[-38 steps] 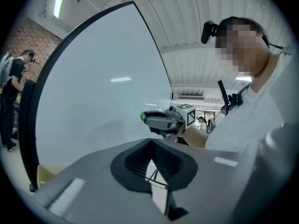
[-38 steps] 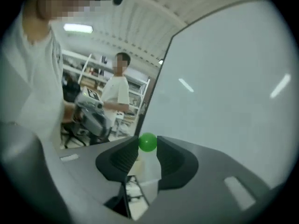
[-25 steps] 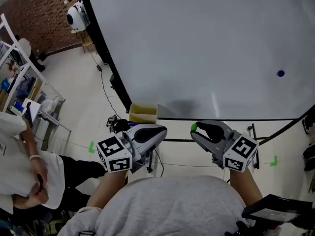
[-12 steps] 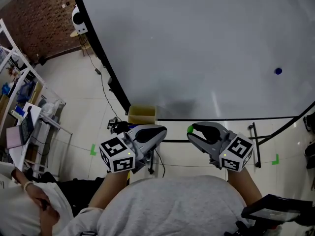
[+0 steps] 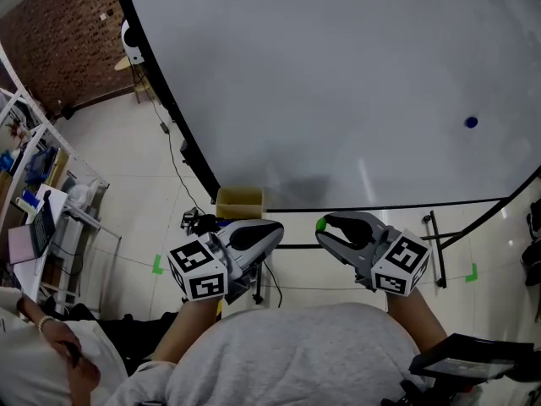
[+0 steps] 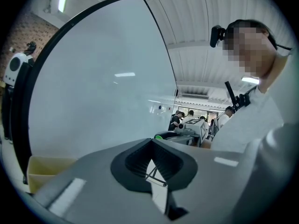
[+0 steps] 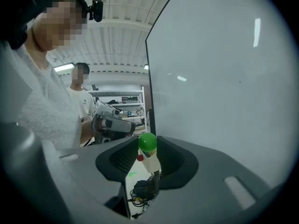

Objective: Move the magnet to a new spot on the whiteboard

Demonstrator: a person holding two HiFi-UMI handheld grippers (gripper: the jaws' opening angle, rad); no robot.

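Note:
The whiteboard (image 5: 338, 74) fills the upper part of the head view. A small blue magnet (image 5: 471, 122) sticks to it at the far right. My right gripper (image 5: 323, 224) hangs low in front of the board's bottom edge, shut on a round green magnet (image 5: 321, 224). In the right gripper view the green magnet (image 7: 148, 142) sits pinched at the jaw tips, with the whiteboard (image 7: 224, 78) to the right. My left gripper (image 5: 275, 227) is beside it, shut and holding nothing; its tips (image 6: 152, 141) meet in the left gripper view.
A yellow box (image 5: 238, 201) and tangled cables (image 5: 196, 221) lie on the floor under the board's left end. The board's black stand legs (image 5: 435, 244) cross the floor. Metal shelving (image 5: 42, 193) and a person (image 5: 34, 353) are at the left.
Both grippers drifted slightly left in the view, still level with each other. The right one keeps the green magnet. The person at the left moved down toward the lower corner.

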